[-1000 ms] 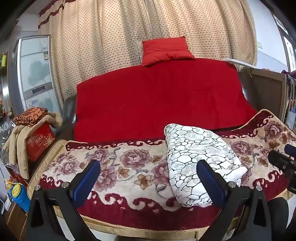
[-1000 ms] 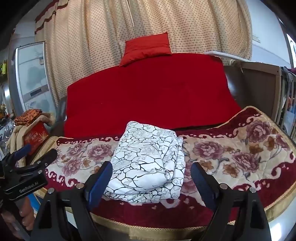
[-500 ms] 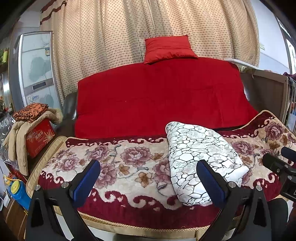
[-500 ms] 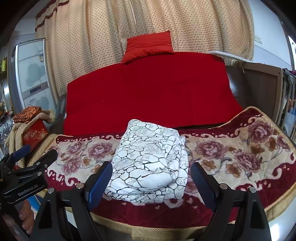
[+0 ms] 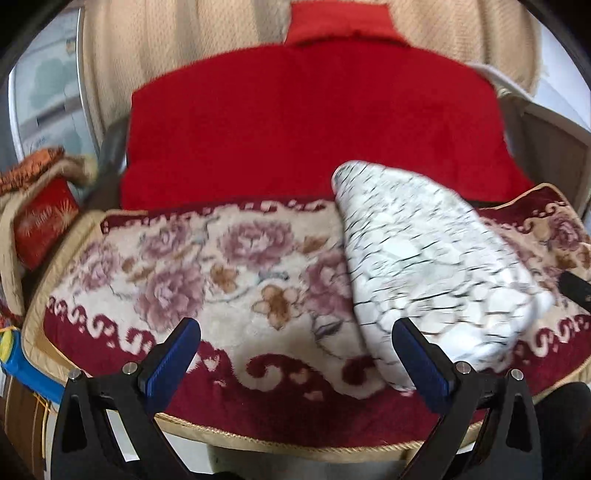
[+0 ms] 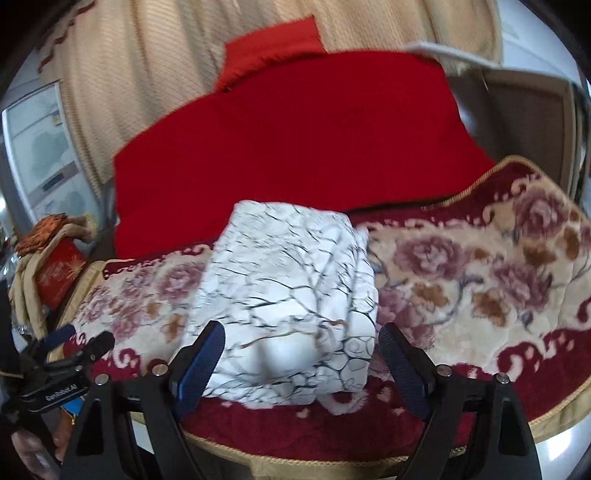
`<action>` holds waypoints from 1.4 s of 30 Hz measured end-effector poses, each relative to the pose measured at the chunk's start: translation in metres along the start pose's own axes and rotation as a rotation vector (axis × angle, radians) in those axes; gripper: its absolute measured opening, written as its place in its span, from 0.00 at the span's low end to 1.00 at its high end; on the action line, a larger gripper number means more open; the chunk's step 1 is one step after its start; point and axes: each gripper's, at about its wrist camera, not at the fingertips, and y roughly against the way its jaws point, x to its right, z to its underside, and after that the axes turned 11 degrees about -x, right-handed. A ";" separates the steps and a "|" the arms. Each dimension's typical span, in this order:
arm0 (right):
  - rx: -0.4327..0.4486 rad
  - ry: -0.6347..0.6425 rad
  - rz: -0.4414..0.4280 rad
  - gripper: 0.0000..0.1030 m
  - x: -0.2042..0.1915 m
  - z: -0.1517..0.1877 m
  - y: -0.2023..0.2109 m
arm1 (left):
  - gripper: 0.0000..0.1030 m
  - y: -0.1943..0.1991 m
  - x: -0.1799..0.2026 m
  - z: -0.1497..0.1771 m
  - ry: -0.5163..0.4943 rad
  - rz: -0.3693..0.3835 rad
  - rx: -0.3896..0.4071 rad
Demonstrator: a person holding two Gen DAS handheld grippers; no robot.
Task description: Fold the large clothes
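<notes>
A folded white garment with a black crackle print (image 5: 428, 266) lies on the floral sofa cover (image 5: 207, 266); it also shows in the right wrist view (image 6: 291, 295). My left gripper (image 5: 295, 354) is open and empty, near the sofa's front edge, with its right finger just in front of the garment's near corner. My right gripper (image 6: 299, 354) is open and empty, its two fingers straddling the garment's near end without touching it. The left gripper (image 6: 74, 347) also appears at the lower left of the right wrist view.
A red blanket (image 5: 314, 122) covers the sofa back, with a red cushion (image 5: 340, 22) on top. A red box draped with clothes (image 5: 40, 218) stands left of the sofa. A dotted beige curtain (image 6: 155, 74) hangs behind. A wooden armrest (image 6: 524, 122) is at right.
Both grippers have moved forward and down toward the sofa; the garment now looms larger and the views are motion-blurred. The garment itself has not moved.
</notes>
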 end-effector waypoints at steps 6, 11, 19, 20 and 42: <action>-0.063 0.019 -0.015 0.57 0.002 -0.001 -0.043 | 1.00 -0.041 0.002 -0.002 -0.004 0.007 -0.071; -0.160 0.031 0.059 0.53 0.009 0.008 -0.090 | 1.00 -0.072 0.025 0.003 -0.101 -0.020 -0.126; -0.175 -0.013 -0.077 0.54 0.030 -0.010 -0.080 | 1.00 -0.078 0.007 -0.012 -0.071 0.022 -0.109; -0.157 -0.021 -0.092 0.55 0.034 -0.016 -0.075 | 1.00 -0.079 0.003 -0.018 -0.061 0.048 -0.106; -0.164 -0.156 -0.222 0.73 0.082 -0.073 -0.129 | 1.00 -0.121 0.023 -0.053 -0.094 0.175 -0.041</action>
